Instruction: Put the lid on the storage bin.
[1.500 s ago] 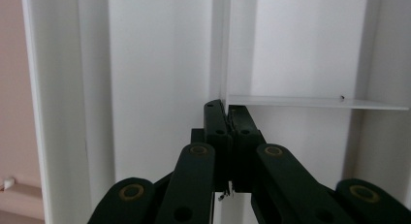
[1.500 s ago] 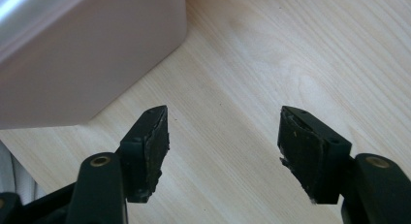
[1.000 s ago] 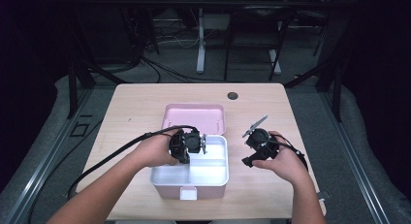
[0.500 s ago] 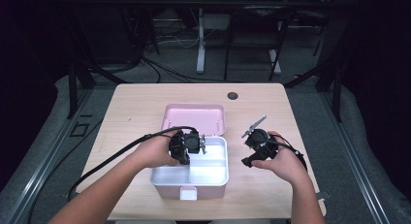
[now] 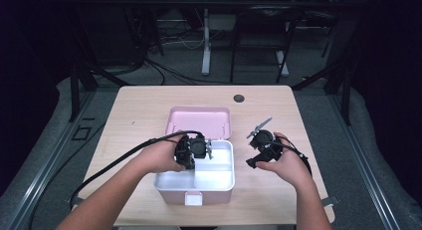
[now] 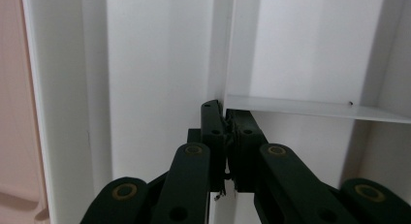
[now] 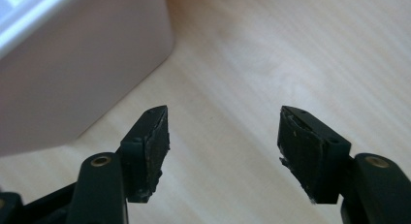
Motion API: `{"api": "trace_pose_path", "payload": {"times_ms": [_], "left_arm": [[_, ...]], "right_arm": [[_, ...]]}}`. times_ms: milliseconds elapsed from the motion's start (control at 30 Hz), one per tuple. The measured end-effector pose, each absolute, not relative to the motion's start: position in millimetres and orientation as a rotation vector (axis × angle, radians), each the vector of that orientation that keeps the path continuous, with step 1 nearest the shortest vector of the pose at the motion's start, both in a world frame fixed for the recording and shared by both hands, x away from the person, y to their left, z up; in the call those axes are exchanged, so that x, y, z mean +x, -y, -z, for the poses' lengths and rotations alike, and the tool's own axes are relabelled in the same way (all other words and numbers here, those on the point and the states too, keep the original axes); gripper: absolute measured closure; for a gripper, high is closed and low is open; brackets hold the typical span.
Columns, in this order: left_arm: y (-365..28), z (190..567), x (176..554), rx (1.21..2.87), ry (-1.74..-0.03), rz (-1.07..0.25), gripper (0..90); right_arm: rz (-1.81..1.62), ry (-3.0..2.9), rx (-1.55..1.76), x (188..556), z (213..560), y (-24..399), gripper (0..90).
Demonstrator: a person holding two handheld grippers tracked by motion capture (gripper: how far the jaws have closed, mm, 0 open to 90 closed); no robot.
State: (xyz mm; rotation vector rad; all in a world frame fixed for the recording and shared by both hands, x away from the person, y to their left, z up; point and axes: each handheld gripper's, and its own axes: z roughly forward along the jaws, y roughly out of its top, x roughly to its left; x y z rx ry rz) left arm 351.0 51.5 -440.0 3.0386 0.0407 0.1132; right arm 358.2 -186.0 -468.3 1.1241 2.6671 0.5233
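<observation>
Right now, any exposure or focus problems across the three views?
High view: table evenly lit, surroundings nearly black, picture soft. Left gripper view: white box interior bright and washed out, left gripper sharp. Right gripper view: right gripper sharp, pink box wall slightly blurred; no glare.

Part of the white tray point(image 5: 219, 177) inside the pink box point(image 5: 199, 121) is covered by the left hand-held gripper point(image 5: 195, 149); the bench point(image 5: 149, 110) is cut off below.

That pink plastic storage box point(image 5: 199, 121) looks smooth with a soft sheen, and its white plastic inner tray point(image 6: 160, 64) is glossy. The pale wood-grain table point(image 7: 300, 49) looks matt. The right gripper point(image 7: 223, 146) has matt black pads point(image 7: 154, 151), scuffed and rough-edged.
</observation>
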Motion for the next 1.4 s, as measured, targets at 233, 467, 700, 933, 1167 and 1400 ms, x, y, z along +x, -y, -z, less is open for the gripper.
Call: {"api": "trace_pose_path", "payload": {"times_ms": [233,467,700,933,1167,1400], "left_arm": [[-49.7,440.3,349.1,3.049,-0.045,-0.136,86.2],[-48.6,440.4,348.9,3.055,-0.047,-0.140,86.1],[-47.6,440.3,349.8,3.066,-0.040,-0.128,86.2],[-43.8,440.9,347.4,3.090,-0.028,-0.158,86.1],[-43.1,440.9,348.1,3.094,-0.027,-0.148,86.2],[-42.8,440.2,347.5,3.099,-0.016,-0.166,86.1]], "right_arm": [[-0.567,-2.637,1.108,369.9,461.9,181.0,37.4],[-0.581,-2.634,1.107,383.1,452.1,174.0,41.2],[-0.603,-2.639,1.175,395.5,441.5,168.5,42.3],[-0.544,-2.628,1.244,408.0,429.6,157.5,40.9],[-0.545,-2.608,1.259,421.4,419.8,146.1,43.1],[-0.514,-2.575,1.306,433.4,416.9,138.1,46.2]]}}
